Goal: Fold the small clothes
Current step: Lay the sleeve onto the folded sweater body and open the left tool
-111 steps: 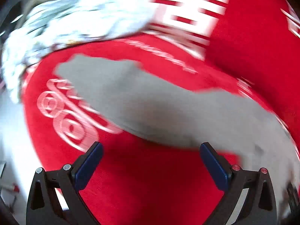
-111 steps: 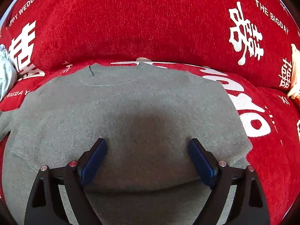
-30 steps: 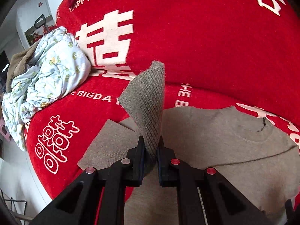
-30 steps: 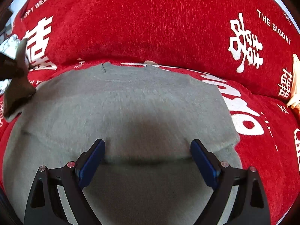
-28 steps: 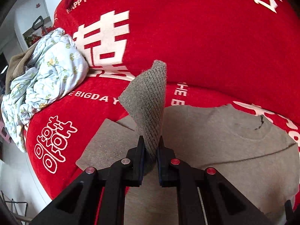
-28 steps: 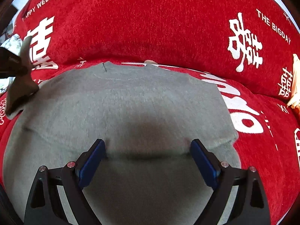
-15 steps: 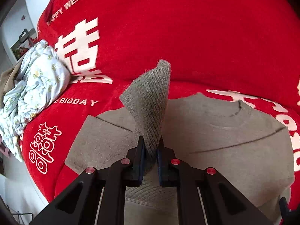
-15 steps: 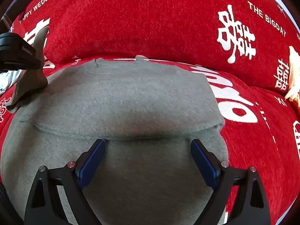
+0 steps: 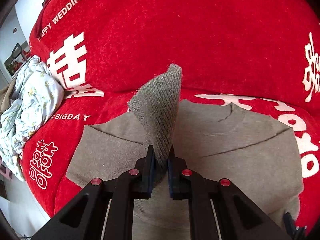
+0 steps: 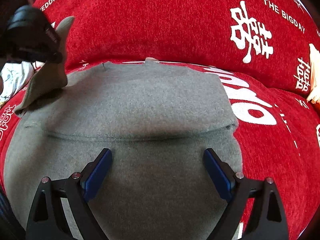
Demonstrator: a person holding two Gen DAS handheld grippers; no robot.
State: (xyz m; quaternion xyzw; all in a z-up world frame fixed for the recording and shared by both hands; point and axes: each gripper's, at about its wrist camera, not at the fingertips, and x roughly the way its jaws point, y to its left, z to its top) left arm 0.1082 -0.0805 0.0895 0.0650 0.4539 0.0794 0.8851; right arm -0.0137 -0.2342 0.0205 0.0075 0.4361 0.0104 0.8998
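While the left gripper (image 9: 160, 158) pinches the ribbed sleeve cuff (image 9: 160, 108) upright, the right gripper (image 10: 157, 165) hangs spread wide above the sweater, touching nothing.

One grey knitted sweater (image 10: 140, 104) lies flat on the red plush sofa cover (image 9: 180, 30) with white printed lettering, its body folded once across; one crumpled floral cloth (image 9: 28, 100) sits at the sofa's left end.
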